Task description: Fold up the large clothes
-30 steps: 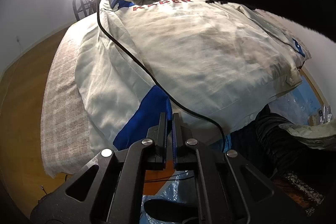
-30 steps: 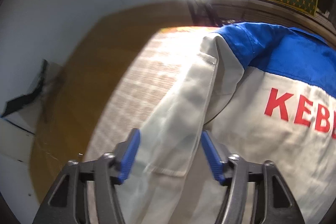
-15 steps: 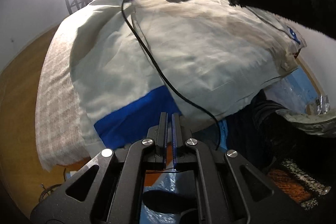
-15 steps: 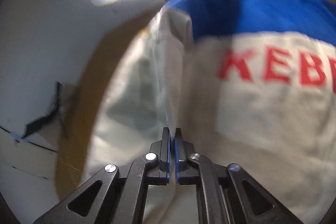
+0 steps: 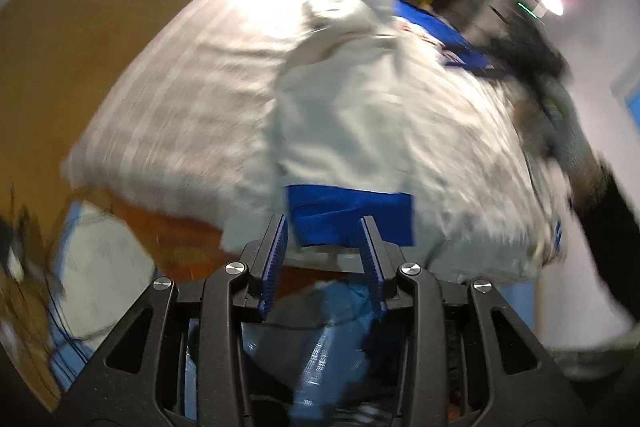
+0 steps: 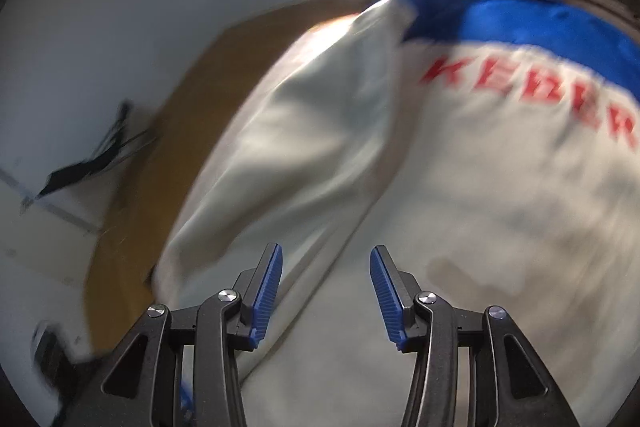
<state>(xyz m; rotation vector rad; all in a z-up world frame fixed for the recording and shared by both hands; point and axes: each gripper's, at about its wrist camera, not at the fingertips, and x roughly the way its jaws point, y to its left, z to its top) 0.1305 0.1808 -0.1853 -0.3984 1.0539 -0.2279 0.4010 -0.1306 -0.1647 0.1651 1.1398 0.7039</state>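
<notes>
A: Room at the edges? Left tongs (image 5: 324, 227) just opened, blue cuff (image 5: 352, 215) loose between them at lower centre.

B: Right tongs (image 6: 326, 259) opened too, nothing gripped. Cream jacket (image 6: 500, 187) fills the right; bare wood floor (image 6: 132, 211) left.

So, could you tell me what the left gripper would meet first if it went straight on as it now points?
Probably the blue cuff of the jacket sleeve: it lies just beyond the left gripper, whose jaws have just opened. Blur leaves depth uncertain.

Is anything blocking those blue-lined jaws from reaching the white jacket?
Nothing visible does. The left gripper has its jaws open at the jacket's blue cuff; the right gripper hangs open over bare cloth.
</notes>
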